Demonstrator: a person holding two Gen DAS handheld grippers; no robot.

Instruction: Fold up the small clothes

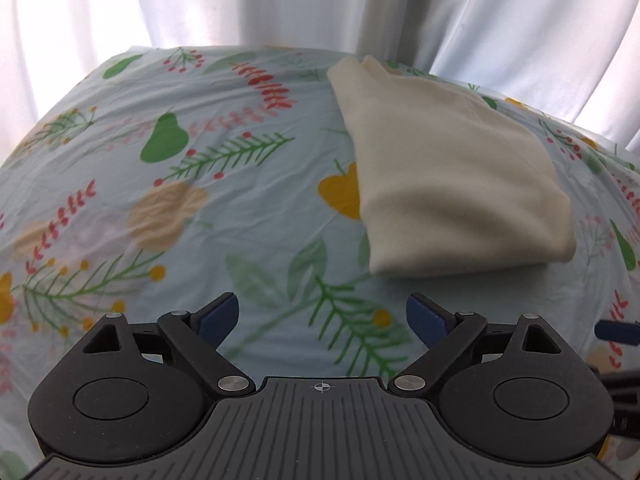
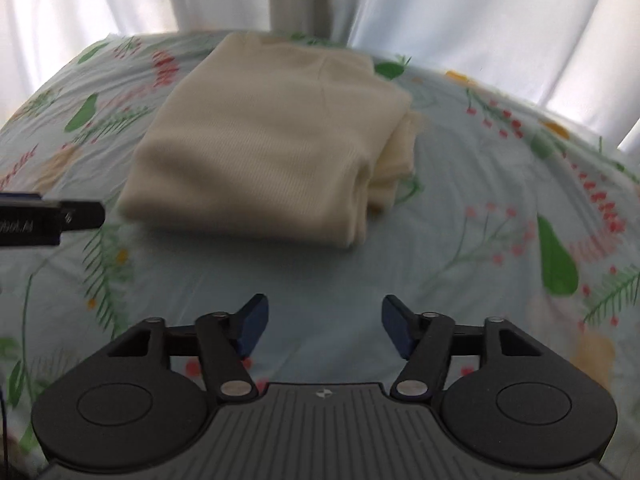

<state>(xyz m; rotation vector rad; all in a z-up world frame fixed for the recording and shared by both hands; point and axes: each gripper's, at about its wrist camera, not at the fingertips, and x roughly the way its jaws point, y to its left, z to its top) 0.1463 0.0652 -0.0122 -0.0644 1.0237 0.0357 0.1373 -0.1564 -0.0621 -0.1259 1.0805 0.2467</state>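
Garment (image 2: 264,136) folded; both claws clear.
Cream garment lies as a compact rectangle on the floral sheet (image 2: 480,208), layered edges at its right. Left claw (image 1: 322,318) and right claw (image 2: 324,326) are released, empty, short of it. Judged complete; no other clothes visible.

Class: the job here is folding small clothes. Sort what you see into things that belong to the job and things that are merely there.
Belongs to the job:
cream garment, lying folded
left gripper, open, holding nothing
right gripper, open, holding nothing

Merely there:
floral sheet under the garment
white curtain behind
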